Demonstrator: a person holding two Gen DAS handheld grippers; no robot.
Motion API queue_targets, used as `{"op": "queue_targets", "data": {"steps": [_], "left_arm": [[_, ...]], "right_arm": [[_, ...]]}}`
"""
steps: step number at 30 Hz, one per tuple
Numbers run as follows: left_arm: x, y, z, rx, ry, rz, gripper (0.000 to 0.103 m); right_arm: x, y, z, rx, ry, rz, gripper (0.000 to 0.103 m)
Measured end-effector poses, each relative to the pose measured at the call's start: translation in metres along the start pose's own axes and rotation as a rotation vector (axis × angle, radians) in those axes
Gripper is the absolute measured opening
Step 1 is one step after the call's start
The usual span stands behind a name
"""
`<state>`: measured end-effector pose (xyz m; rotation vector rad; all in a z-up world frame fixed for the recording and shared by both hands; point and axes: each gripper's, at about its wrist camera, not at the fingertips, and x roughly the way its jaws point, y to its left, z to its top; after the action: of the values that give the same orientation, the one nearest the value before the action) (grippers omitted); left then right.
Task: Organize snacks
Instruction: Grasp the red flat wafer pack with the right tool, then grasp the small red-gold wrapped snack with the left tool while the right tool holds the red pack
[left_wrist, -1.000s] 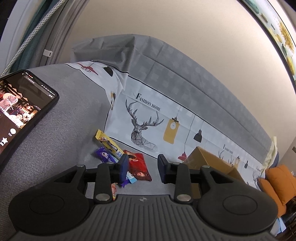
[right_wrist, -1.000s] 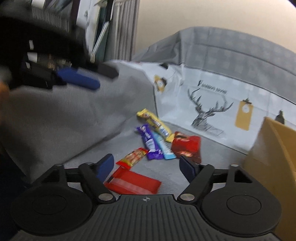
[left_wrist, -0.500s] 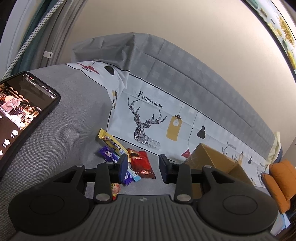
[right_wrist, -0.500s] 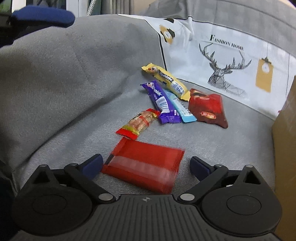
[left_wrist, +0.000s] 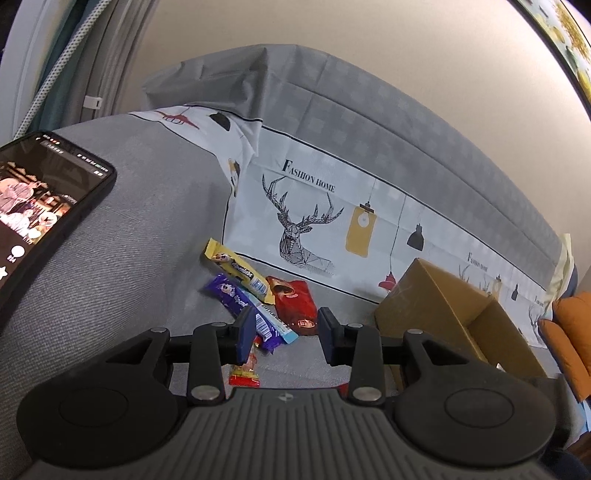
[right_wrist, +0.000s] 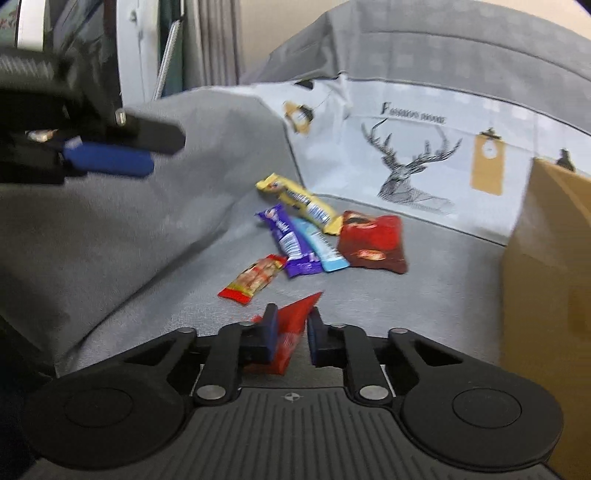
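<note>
Right tongs (right_wrist: 290, 334) snatch the red packet (right_wrist: 291, 325) off the sofa (right_wrist: 406, 295)

Half a second ago it lay flat; now it is pinched, lower centre. Left tongs (left_wrist: 284, 334) hang agape; box (left_wrist: 443, 317) waits at right.

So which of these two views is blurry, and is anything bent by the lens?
Right wrist view is motion-smeared: the snack wrappers and red packet in the right tongs look soft. Left wrist view is sharp, but fisheye curves the sofa back.
</note>
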<state>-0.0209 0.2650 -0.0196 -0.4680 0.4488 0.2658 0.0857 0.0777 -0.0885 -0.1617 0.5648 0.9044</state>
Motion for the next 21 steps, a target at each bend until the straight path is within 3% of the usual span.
{"op": "queue_targets", "data": {"steps": [3,6,9,16,21], "left_arm": [[-0.003,0.0,-0.001,0.003,0.001,-0.002,0.041],[-0.005,-0.003,-0.001,0.018,-0.001,-0.006,0.041],[-0.007,-0.004,-0.002,0.021,-0.003,-0.008,0.041],[-0.002,-0.01,-0.004,0.045,0.025,0.005,0.041],[0.019,-0.019,-0.007,0.119,0.112,0.067,0.041]], "right_arm": [[-0.026,0.004,0.004,-0.03,-0.034,-0.028,0.006],[-0.057,0.013,0.007,-0.093,-0.062,-0.049,0.006],[-0.071,0.019,-0.004,-0.13,-0.016,-0.041,0.006],[-0.061,0.025,-0.025,-0.166,0.072,-0.047,0.008],[-0.047,0.024,-0.031,-0.156,0.12,-0.049,0.01]]}}
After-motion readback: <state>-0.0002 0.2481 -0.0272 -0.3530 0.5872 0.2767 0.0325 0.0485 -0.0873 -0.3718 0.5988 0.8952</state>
